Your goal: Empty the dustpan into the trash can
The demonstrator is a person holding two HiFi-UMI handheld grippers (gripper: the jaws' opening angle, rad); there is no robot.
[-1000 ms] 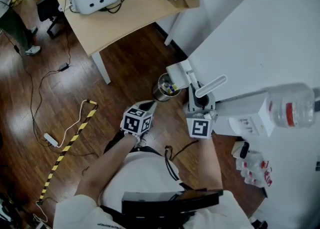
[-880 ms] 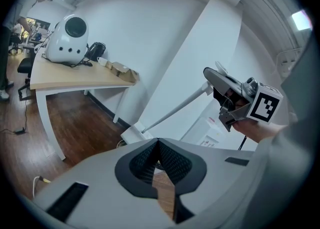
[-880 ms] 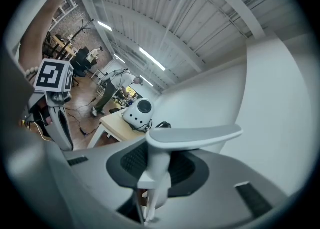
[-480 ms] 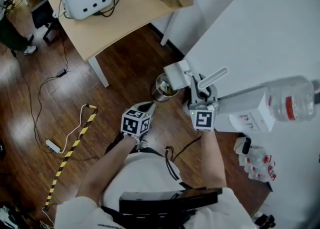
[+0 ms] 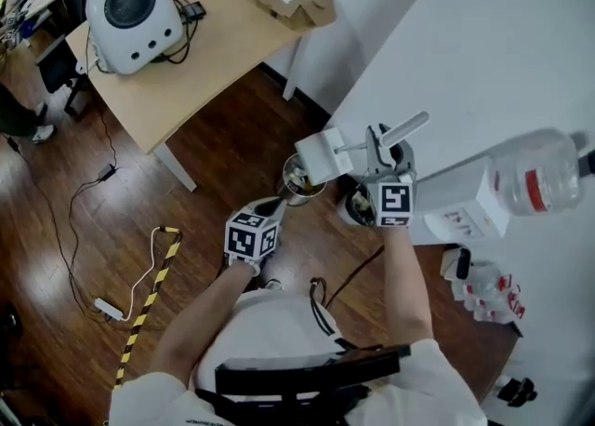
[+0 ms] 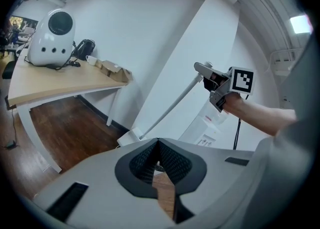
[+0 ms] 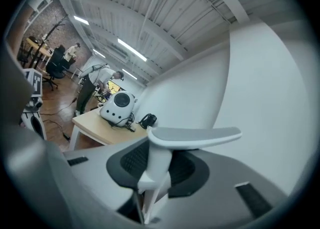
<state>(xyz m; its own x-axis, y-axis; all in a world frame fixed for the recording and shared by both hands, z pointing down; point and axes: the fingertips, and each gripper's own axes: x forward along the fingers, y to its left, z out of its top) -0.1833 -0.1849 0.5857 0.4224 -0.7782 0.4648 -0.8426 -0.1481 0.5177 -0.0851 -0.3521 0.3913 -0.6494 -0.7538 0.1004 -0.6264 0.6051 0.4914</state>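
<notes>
Over the trash can (image 5: 297, 186), the dustpan (image 5: 323, 154) is held by its long stiff handle (image 7: 158, 160), pinched near the top by the right gripper (image 5: 379, 147), and is judged light but swing-prone; the left gripper (image 6: 159, 155) is pressed together, empty.

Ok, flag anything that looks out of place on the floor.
A yellow-and-black striped tape strip lies loose and crooked on the dark wooden floor, a white power strip beside it. No spill shows around the small metal trash can below the white long-handled dustpan.
</notes>
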